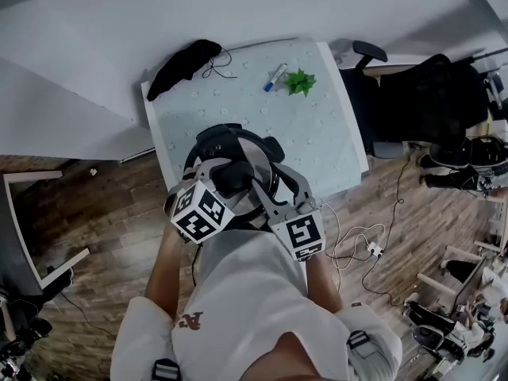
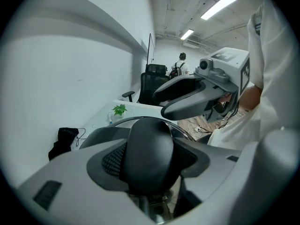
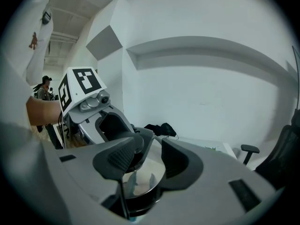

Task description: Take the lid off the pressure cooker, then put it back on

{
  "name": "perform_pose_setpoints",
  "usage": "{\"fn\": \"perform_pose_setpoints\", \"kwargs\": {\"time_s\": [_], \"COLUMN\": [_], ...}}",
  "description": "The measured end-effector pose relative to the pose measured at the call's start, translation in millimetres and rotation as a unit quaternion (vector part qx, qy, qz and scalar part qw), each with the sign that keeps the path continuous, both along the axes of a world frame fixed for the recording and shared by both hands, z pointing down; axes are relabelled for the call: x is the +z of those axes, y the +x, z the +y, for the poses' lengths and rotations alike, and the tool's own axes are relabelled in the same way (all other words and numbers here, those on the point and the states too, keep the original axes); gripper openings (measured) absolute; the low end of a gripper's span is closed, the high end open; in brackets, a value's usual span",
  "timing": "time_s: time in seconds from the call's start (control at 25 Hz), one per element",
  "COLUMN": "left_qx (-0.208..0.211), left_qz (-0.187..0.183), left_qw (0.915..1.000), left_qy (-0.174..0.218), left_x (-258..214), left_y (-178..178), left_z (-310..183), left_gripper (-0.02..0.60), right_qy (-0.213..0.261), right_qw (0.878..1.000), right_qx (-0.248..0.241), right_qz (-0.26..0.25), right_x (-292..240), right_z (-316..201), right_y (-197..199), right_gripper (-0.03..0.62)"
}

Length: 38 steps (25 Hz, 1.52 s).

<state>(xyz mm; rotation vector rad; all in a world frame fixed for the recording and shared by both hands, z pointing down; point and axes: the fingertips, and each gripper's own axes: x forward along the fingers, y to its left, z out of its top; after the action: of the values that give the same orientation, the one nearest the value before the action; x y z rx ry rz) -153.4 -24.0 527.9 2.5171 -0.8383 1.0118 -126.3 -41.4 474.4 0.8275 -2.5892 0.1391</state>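
Note:
The pressure cooker [image 1: 266,151] stands at the near edge of the pale table [image 1: 317,133]. Its steel lid [image 3: 140,182] is on it, with a black rounded knob [image 2: 150,149] in the middle. My left gripper [image 2: 149,162] is shut on that knob, one pad on each side; in the head view the left gripper [image 1: 226,173] reaches in from the lower left. My right gripper [image 3: 152,161] hovers just over the lid from the opposite side, its jaws a little apart with only bare steel showing between them. In the head view the right gripper [image 1: 258,185] sits next to the knob.
At the table's far side lie a black cloth with a cord [image 1: 184,68], a blue marker [image 1: 275,77] and a small green plant [image 1: 300,82]. Black office chairs [image 1: 429,94] stand to the right. Cables [image 1: 357,248] trail on the wooden floor. A white wall runs behind the table.

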Motion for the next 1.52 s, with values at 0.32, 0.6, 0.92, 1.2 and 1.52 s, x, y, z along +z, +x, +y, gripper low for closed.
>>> {"fn": "perform_pose_setpoints", "kwargs": {"time_s": [0.32,0.6,0.92,1.2,1.52], "left_qx": [0.045,0.085,0.126,0.162,0.184], "left_qz": [-0.001,0.001,0.004,0.004,0.002], "left_qw": [0.999,0.9964,0.9921,0.9868,0.983], "left_qy": [-0.002,-0.001,0.0,0.0,0.0], "left_x": [0.6,-0.4,-0.8,-0.8,-0.2], "left_y": [1.4,1.9,3.5,4.3,4.4], "left_z": [-0.1,1.8,3.4,4.9,5.9], "left_gripper": [0.275,0.275,0.275,0.275,0.275], "right_qy": [-0.001,-0.001,0.0,0.001,-0.001], "right_qw": [1.0,1.0,1.0,1.0,1.0], "right_qx": [0.006,0.009,0.006,0.008,0.019], "right_qz": [0.005,0.013,0.017,0.021,0.024], "right_x": [1.8,2.4,2.9,3.3,4.9], "right_z": [3.6,7.5,10.9,10.2,6.8], "right_y": [2.9,6.0,4.3,3.3,6.8], "right_gripper": [0.184,0.184,0.184,0.184,0.184]}}
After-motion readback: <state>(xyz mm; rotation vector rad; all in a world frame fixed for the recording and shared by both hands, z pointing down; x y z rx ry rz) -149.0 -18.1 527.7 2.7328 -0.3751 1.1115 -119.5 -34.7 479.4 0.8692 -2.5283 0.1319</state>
